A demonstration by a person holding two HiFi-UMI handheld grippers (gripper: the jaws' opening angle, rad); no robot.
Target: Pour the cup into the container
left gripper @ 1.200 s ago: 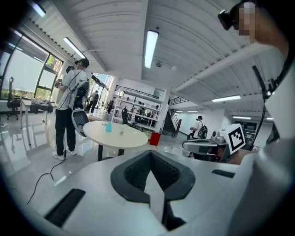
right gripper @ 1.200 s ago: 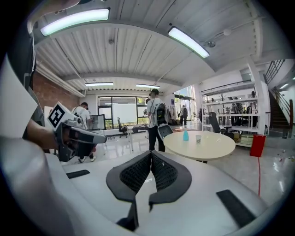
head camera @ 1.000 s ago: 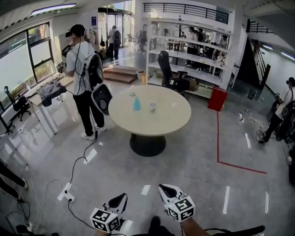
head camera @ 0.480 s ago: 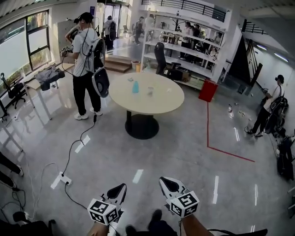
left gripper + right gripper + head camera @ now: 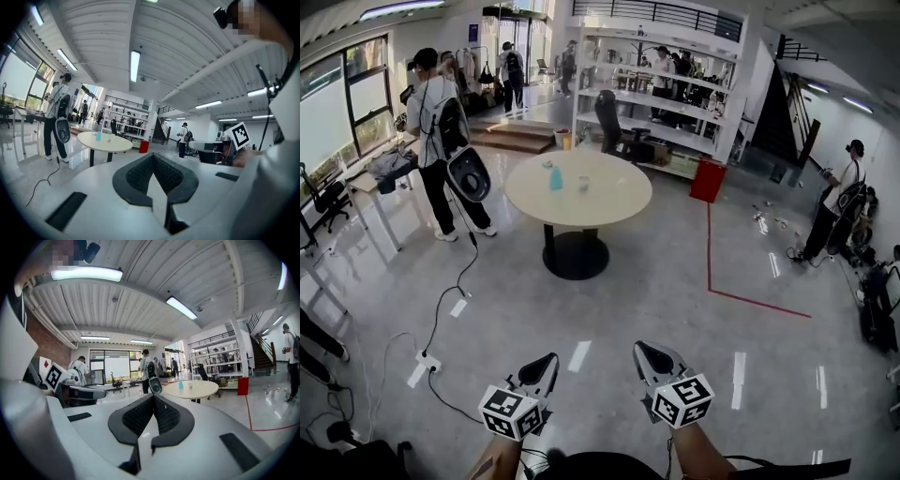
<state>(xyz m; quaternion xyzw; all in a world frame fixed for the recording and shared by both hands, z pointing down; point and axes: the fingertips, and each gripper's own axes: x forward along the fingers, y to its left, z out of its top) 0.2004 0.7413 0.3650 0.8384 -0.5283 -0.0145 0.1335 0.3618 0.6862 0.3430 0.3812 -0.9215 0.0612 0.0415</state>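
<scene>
Round worktop far ahead, person beside its left edge, cable on the floor near its base, so I judge a trip or bump is possible. Near the worktop's middle, blue container with small pale cup just right of it, easy to knock. Left claw and right claw fully closed, empty, well short of the worktop.

A round cream-topped desk stands on a black pedestal with a round black base on the glossy grey floor. Near the top's centre stands a small pale cup, and just beside it at nine o'clock a translucent blue container. A small light object, too small to identify, lies near the rim at ten o'clock. A red tape line marks the floor at the desk's three o'clock.
</scene>
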